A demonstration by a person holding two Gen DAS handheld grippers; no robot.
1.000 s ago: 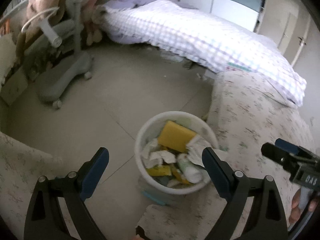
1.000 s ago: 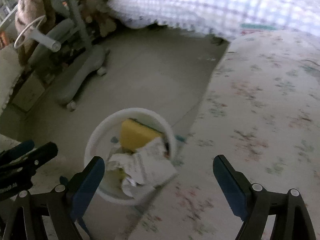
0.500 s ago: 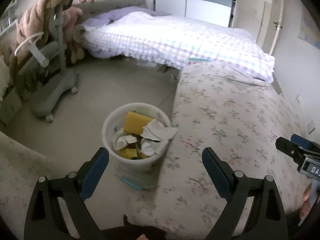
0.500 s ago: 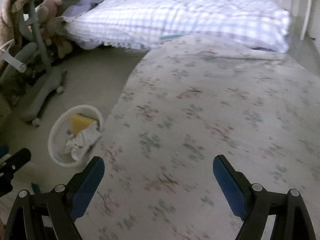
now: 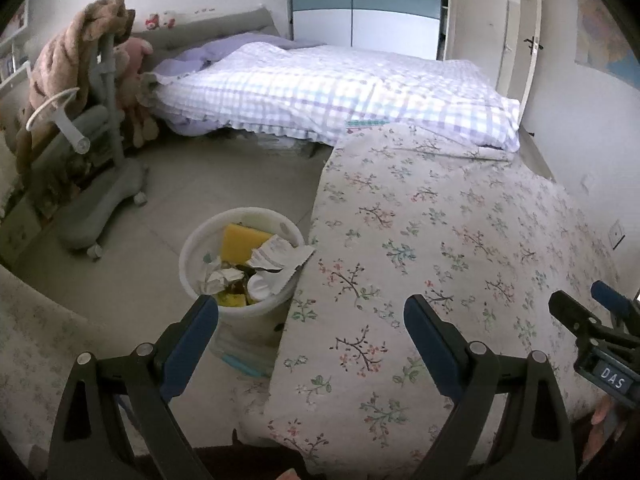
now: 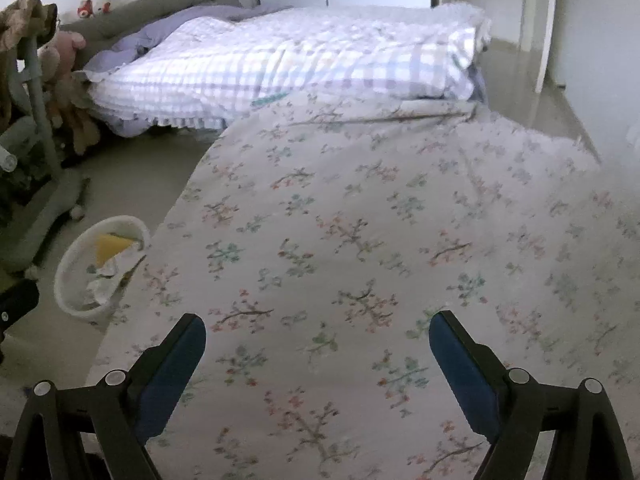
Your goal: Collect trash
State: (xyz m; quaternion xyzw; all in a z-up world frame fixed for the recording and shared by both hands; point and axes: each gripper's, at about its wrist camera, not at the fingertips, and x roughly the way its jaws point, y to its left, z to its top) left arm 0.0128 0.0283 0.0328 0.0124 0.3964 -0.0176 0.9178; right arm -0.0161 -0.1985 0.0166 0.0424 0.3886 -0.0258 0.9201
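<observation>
A white round bin (image 5: pixel 192 248) stands on the floor beside the floral bed; it also shows in the right wrist view (image 6: pixel 64 276). It holds a yellow sponge (image 5: pixel 242 242), crumpled paper (image 5: pixel 276 258) and other trash. My left gripper (image 5: pixel 310 316) is open and empty, raised above the bin and the bed's edge. My right gripper (image 6: pixel 316 330) is open and empty, above the floral cover. Its tip shows in the left wrist view (image 5: pixel 600 320) at the far right.
A floral bedcover (image 6: pixel 360 240) fills the right side. A checked quilt (image 5: pixel 320 88) lies on the far bed. A grey wheeled chair (image 5: pixel 100 184) draped with a brown blanket stands left on the grey floor. A door (image 5: pixel 516 40) and wardrobe are behind.
Both grippers have pulled up and back from the bin, and the views have swung right over the floral bed. The bin looks smaller and farther. Both stay open.
</observation>
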